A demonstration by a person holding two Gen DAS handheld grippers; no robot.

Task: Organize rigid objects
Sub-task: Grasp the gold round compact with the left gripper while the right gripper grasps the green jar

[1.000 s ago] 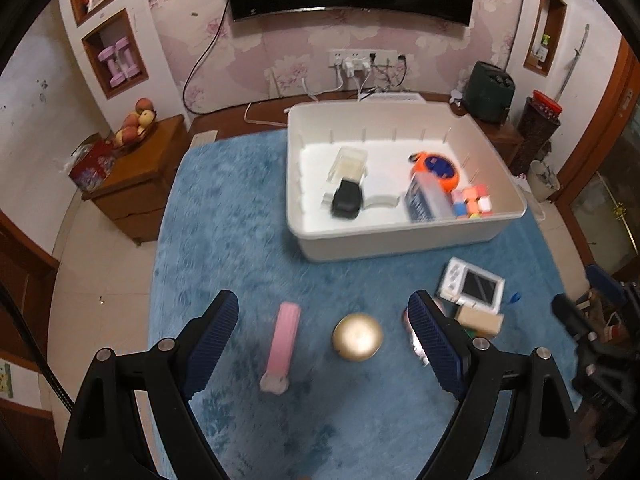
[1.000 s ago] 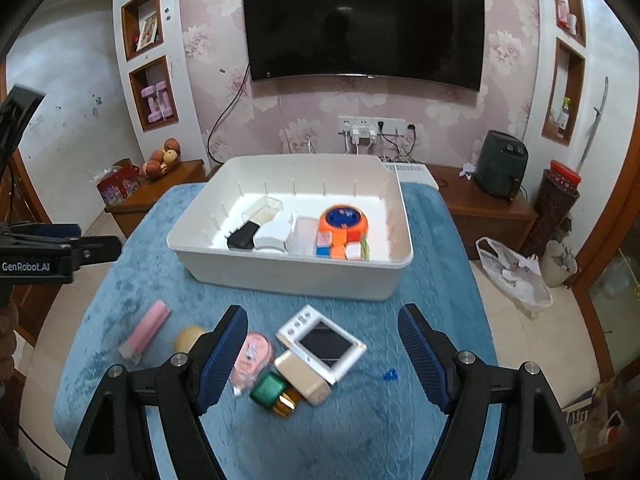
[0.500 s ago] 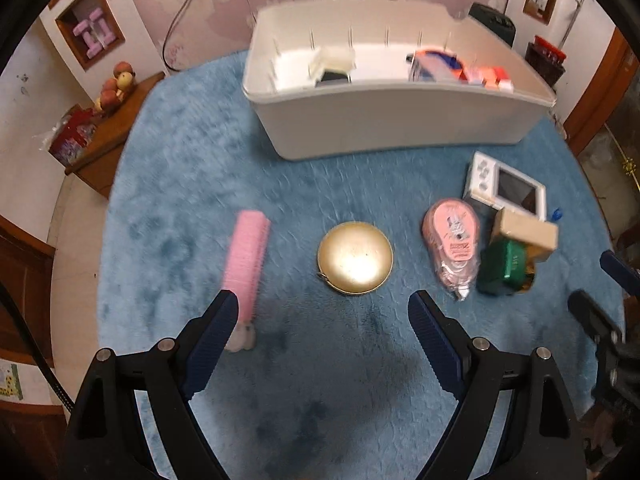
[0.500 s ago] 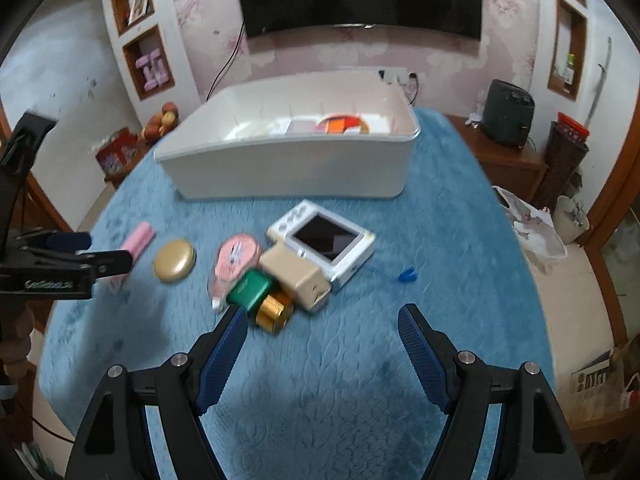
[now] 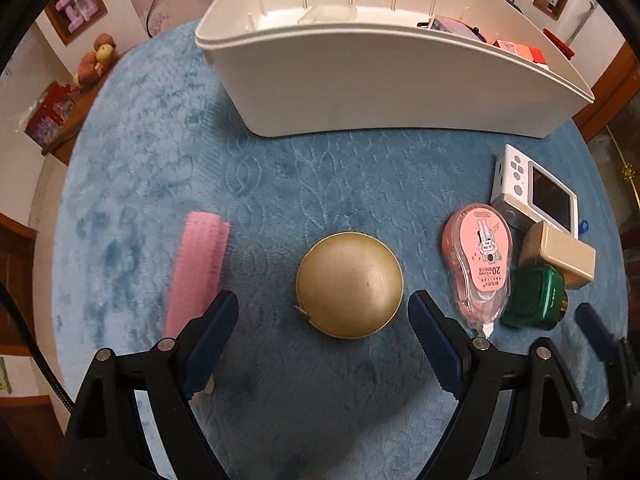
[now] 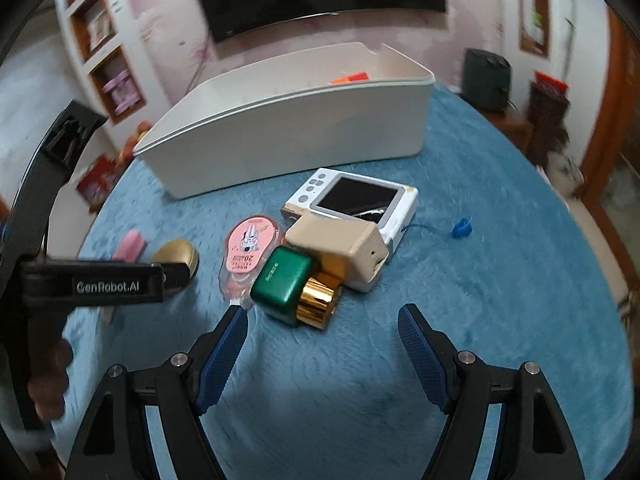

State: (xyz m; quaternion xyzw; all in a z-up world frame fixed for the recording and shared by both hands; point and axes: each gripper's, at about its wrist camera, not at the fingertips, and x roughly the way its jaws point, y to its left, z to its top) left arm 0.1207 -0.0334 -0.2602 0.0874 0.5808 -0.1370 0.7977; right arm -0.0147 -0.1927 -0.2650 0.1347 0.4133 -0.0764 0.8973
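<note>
My left gripper (image 5: 323, 304) is open, low over the blue cloth, with a round gold case (image 5: 349, 284) lying between and just beyond its fingertips. A pink bar (image 5: 198, 266) lies left of it. My right gripper (image 6: 322, 318) is open, close behind a green and gold box (image 6: 286, 286). Next to that box lie a beige adapter (image 6: 340, 246), a white camera (image 6: 360, 200) and a pink correction tape (image 6: 250, 250). The white bin (image 5: 380, 68) stands behind them and holds several objects.
A small blue piece (image 6: 462, 229) lies on the cloth right of the camera. The left gripper's handle (image 6: 92, 276) shows at the left of the right wrist view. Wooden cabinets and shelves surround the table.
Both grippers have dropped lower and closer to the objects on the cloth. The left one has closed in on the gold case, the right one on the green and gold box.
</note>
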